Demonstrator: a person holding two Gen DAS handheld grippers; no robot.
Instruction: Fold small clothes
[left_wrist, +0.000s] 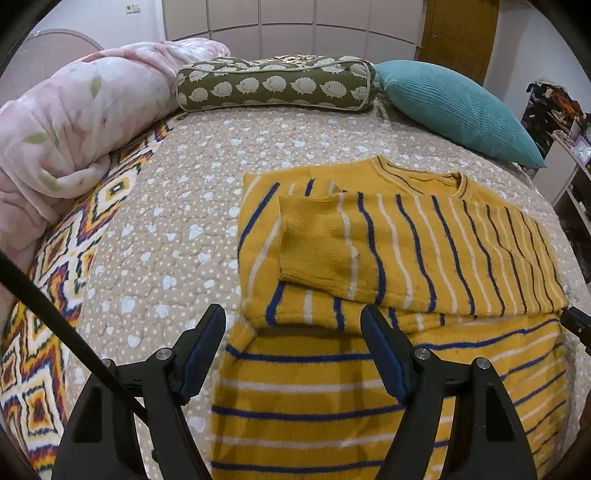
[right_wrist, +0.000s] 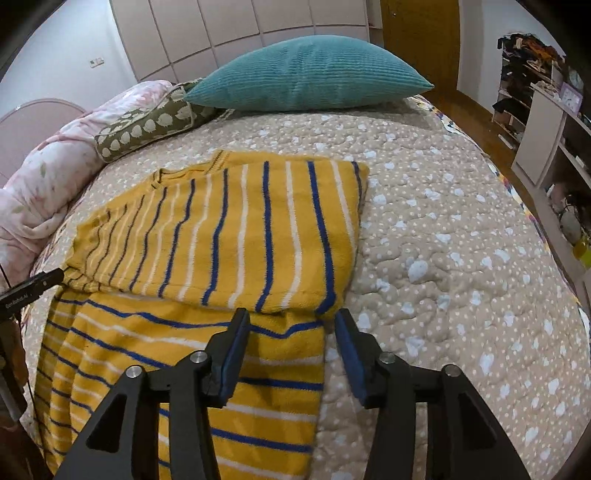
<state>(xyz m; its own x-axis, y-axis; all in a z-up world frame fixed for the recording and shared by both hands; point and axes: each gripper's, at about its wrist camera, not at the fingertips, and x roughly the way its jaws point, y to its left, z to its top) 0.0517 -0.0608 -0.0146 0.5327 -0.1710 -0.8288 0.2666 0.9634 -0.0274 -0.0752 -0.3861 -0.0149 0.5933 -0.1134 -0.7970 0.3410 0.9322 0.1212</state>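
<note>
At the bottom of the left wrist view, my left gripper (left_wrist: 293, 319) stands with its jaws spread wide and nothing between the blue pads (left_wrist: 384, 354); they hang above the near part of the yellow striped sweater (left_wrist: 406, 236). The sweater fills the lower right of the frame, lying on the beige quilt (left_wrist: 177, 206). One sleeve (left_wrist: 317, 243) is folded across the chest toward the left, its plain cuff end resting on the body. In the upper left a pink blanket (left_wrist: 74, 122) is bunched up; across the top lie a green hedgehog-print bolster (left_wrist: 273, 86) and, to its right, a teal cushion (left_wrist: 458, 107). At the right edge a bit of my other gripper shows, just beside the sweater's side.

At the bottom centre of the right wrist view, my right gripper (right_wrist: 291, 317) is also parted and empty, its left pad over the sweater's edge and its right pad over bare quilt. The sweater takes up the centre and lower left, the folded upper part lying over the lower body. The teal cushion sits at top centre, the bolster and blanket at upper left.
</note>
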